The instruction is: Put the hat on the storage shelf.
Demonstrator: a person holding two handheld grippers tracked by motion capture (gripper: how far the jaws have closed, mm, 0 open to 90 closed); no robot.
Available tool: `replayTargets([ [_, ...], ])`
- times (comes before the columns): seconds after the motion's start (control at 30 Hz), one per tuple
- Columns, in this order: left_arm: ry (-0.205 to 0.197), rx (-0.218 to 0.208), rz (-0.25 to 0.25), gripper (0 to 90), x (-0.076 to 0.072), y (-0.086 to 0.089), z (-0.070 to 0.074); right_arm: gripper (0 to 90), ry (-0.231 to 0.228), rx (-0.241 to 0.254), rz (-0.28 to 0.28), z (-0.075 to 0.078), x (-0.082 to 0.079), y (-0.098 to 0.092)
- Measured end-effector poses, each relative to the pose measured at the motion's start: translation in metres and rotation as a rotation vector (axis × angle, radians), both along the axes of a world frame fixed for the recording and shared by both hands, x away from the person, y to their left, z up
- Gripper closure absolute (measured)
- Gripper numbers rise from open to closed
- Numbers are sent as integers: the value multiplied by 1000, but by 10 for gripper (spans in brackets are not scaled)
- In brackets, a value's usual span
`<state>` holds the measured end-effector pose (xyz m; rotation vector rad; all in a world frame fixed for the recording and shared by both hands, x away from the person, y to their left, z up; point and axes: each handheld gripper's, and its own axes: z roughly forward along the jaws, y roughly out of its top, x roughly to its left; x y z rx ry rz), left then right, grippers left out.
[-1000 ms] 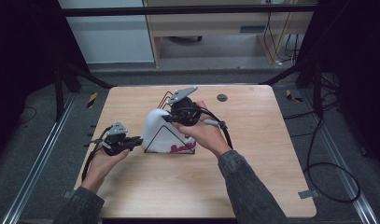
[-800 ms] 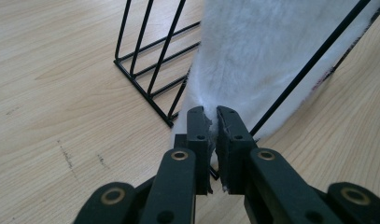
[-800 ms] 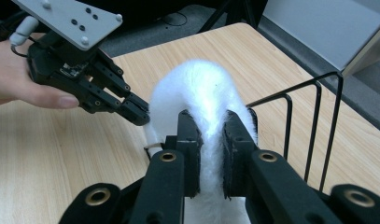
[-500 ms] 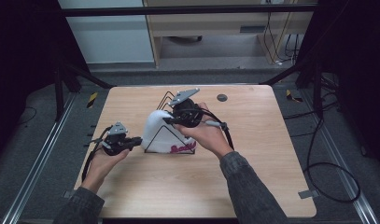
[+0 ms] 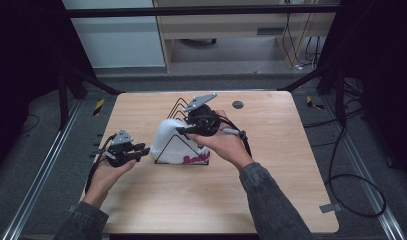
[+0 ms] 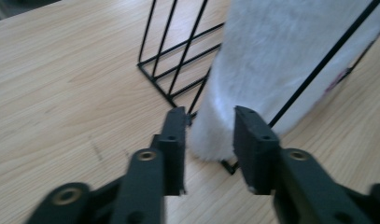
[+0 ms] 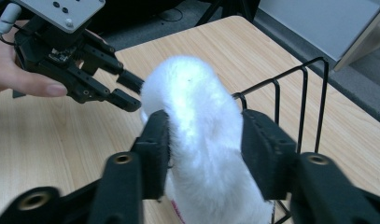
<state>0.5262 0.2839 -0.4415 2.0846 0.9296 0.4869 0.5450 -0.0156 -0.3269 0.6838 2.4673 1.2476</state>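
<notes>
Fluffy white plush slipper [image 7: 201, 140] standing in a thin black wire rack [image 5: 183, 134]

Right gripper [image 7: 204, 140] jaws straddle its fuzzy top, unclear if clenched; left gripper [image 6: 208, 135] jaws released near its base, on light wooden table [image 5: 271, 190].

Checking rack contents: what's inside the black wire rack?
A white fluffy slipper stands in the black wire rack, pink lettering low on its side. The right claw straddles its top, jaws apart. The slots behind look empty; the slipper's far side is hidden.

Pink lettering [image 5: 193, 159] on white fluffy item [image 5: 167, 137] too blurry, maybe text.
</notes>
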Motion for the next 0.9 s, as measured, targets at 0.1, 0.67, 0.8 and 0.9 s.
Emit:
replayTargets([
  [0.1,10,64,78,382,0,4,-1,380,-7,2,-18,4,-3,-3],
  [0.67,77,84,161,57,-6,34,-26,67,-122,71,-163,37,-23,-50],
  [0.8,87,79,158,57,-6,36,-32,72,-135,82,-197,41,-27,-68],
  [0.9,96,74,159,57,-6,38,-35,71,-143,86,-209,43,-29,-79],
])
